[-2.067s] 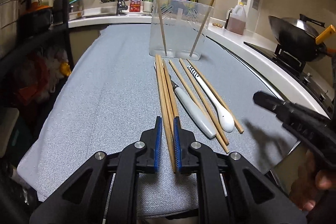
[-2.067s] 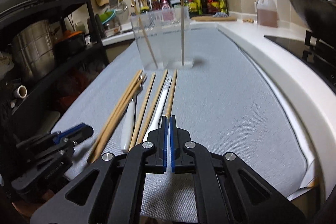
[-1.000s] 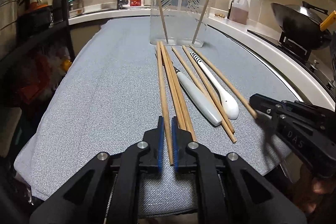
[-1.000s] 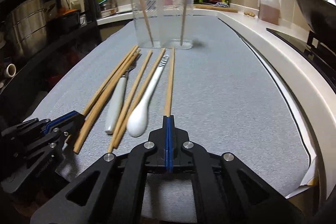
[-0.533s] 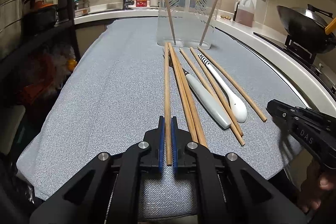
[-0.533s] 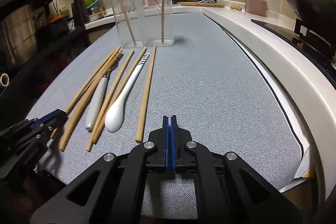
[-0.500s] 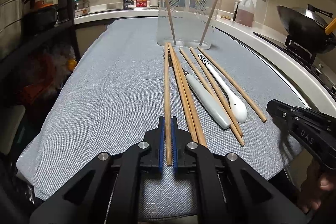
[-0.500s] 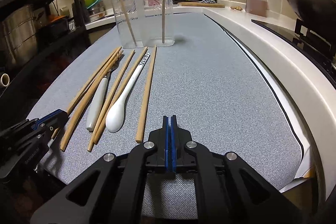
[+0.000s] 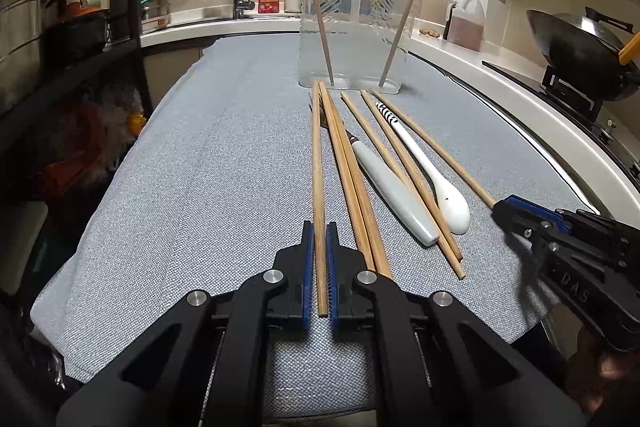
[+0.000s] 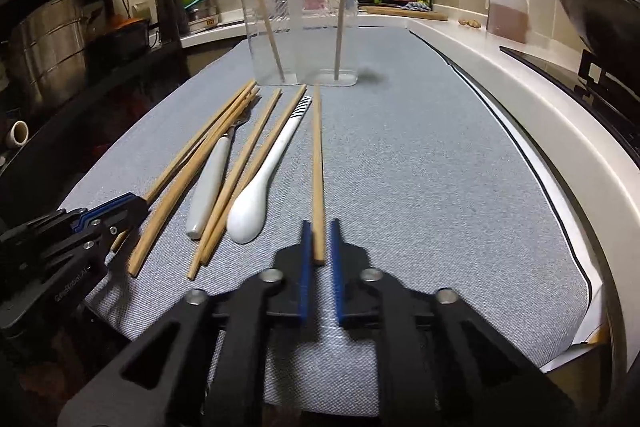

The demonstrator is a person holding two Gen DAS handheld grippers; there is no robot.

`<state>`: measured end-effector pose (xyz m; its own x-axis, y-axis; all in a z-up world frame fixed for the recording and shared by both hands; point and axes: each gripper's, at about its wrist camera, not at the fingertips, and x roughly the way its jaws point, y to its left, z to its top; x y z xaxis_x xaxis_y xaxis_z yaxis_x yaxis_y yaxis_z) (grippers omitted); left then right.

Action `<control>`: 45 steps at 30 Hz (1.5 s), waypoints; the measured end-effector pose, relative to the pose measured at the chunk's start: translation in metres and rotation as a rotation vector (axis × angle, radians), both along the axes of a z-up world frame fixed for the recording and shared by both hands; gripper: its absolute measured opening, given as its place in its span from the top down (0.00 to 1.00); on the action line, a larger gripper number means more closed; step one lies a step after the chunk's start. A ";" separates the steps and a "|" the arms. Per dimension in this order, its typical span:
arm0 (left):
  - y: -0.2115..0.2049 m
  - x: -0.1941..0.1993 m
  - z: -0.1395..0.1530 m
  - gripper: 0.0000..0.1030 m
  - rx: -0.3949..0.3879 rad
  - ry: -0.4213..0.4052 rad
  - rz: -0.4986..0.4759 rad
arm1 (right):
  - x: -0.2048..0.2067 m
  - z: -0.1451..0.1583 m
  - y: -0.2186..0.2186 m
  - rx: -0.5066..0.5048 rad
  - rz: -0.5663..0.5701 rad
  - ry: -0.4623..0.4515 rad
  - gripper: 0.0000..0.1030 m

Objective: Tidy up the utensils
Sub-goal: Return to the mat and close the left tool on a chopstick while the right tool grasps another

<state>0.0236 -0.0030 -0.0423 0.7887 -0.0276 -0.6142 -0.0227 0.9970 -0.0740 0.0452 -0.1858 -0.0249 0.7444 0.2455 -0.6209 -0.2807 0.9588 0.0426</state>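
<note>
Both level-tilted: left hand-held gripper (image 9: 319,267) clamps chopstick (image 9: 318,167), right hand-held gripper (image 10: 319,247) straddles another

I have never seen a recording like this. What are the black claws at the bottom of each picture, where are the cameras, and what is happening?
There is no robot here. A person holds a two-finger tool in each hand, and a wide-angle camera on each tool looks along its fingers. One picture comes from the left hand-held gripper, the other from the right hand-held gripper.

On the grey cloth lie loose chopsticks, a white spoon and a white-handled fork. Behind them stands a clear tub with two leaning chopsticks inside.

The left tool is shut on the leftmost chopstick. The right one straddles the end of the rightmost chopstick; a sliver of gap shows, so it does not look clamped.
</note>
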 end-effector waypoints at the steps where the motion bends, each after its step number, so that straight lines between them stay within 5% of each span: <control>1: 0.000 0.000 0.000 0.94 0.001 0.000 -0.001 | 0.000 0.000 -0.001 -0.007 -0.012 -0.004 0.94; 45: 0.000 -0.001 0.001 0.94 -0.007 -0.001 -0.002 | -0.003 0.003 -0.009 -0.005 -0.053 -0.045 0.94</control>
